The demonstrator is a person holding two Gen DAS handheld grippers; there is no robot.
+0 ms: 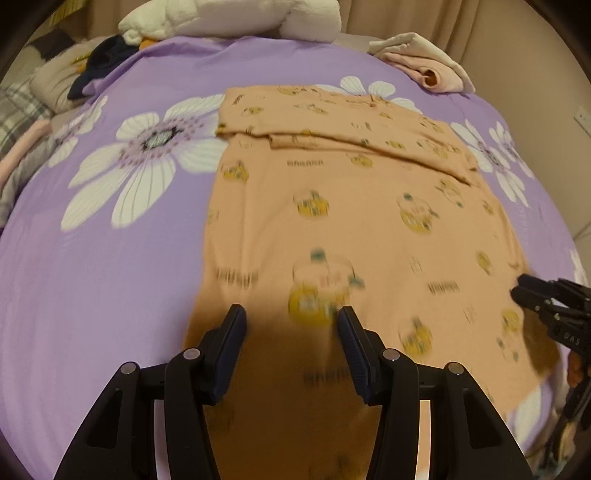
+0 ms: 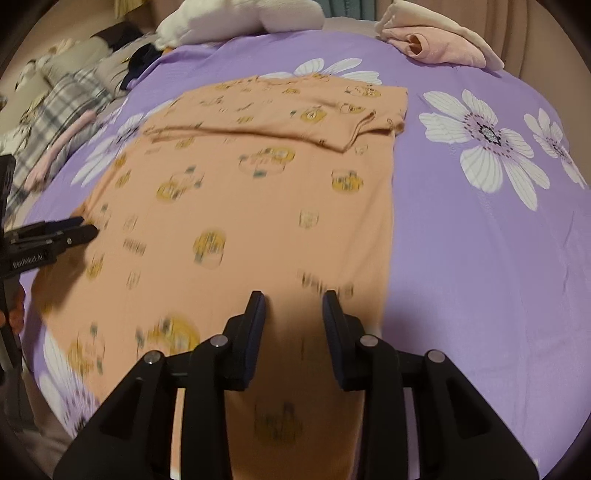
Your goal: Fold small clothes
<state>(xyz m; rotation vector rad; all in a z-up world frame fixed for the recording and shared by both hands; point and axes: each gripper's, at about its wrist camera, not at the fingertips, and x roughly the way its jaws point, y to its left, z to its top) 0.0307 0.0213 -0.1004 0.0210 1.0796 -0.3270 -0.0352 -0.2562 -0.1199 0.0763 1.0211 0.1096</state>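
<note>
Nearest the cameras, both tongs hang over the near part of an orange printed garment [image 1: 332, 229] that lies flat on a bed with a purple flowered sheet [image 1: 110, 277]. The left tongs [image 1: 291, 317] stand about half open with nothing between the jaws, only garment cloth and their own shadow below; whether the tips touch the cloth cannot be told. The right tongs [image 2: 293, 301] stand with a narrower gap, likewise released and holding nothing, above the garment's near right portion. In the left wrist view the right tongs show at the garment's right edge; in the right wrist view the left tongs show at its left edge, so the two are well apart across the cloth. The garment's left and right edges run straight away from the cameras, with bare sheet to each side, wide on the far right and far left. Farther off, a folded flap of the garment lies across its far end. Beyond it, near the bed's far edge, sit a white plush bundle [image 1: 236, 18] and a small pile of pink and cream clothes [image 2: 439, 40]. Plaid bedding [image 2: 66, 107] lies at the far left.
</note>
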